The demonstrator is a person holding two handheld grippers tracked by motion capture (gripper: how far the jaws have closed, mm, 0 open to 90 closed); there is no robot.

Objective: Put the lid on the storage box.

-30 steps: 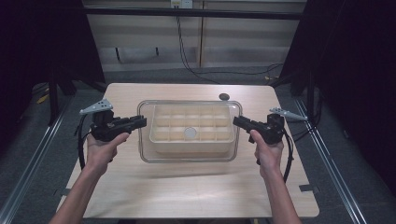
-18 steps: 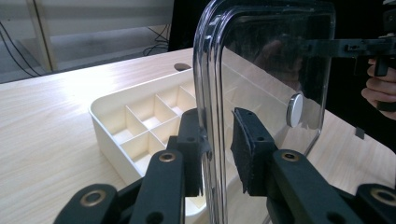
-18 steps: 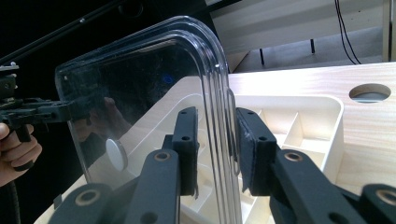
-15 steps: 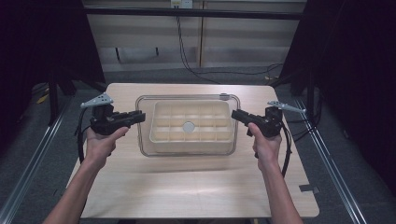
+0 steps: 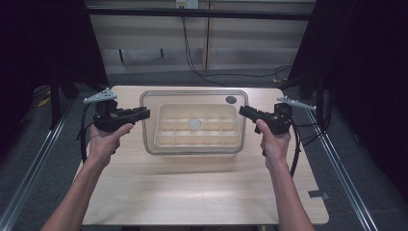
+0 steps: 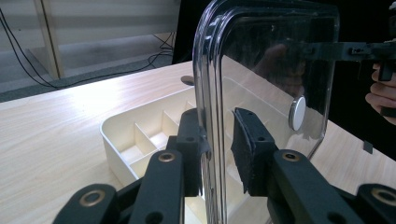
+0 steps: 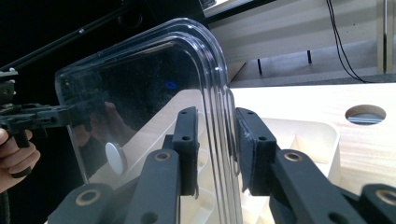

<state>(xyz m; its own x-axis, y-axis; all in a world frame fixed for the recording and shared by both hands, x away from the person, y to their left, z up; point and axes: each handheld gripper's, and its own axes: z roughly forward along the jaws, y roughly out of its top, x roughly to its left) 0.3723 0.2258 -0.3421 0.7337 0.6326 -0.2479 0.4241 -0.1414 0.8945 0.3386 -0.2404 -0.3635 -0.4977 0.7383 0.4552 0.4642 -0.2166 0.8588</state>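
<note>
Clear lid held level above a compartment tray, one gripper clamped on each short end.

The left gripper (image 5: 143,114) and right gripper (image 5: 244,111) each pinch the rim of the transparent lid (image 5: 192,98), its long axis running between them over the cream tray (image 5: 166,139) at the tabletop's (image 5: 192,192) middle. A round hole (image 5: 231,99) near the far edge lies beneath; nothing blocks the way down.

Left hand-held gripper (image 5: 144,114) and right hand-held gripper (image 5: 244,111) clamp the clear lid (image 5: 192,98) over the compartment tray (image 5: 166,140).
</note>
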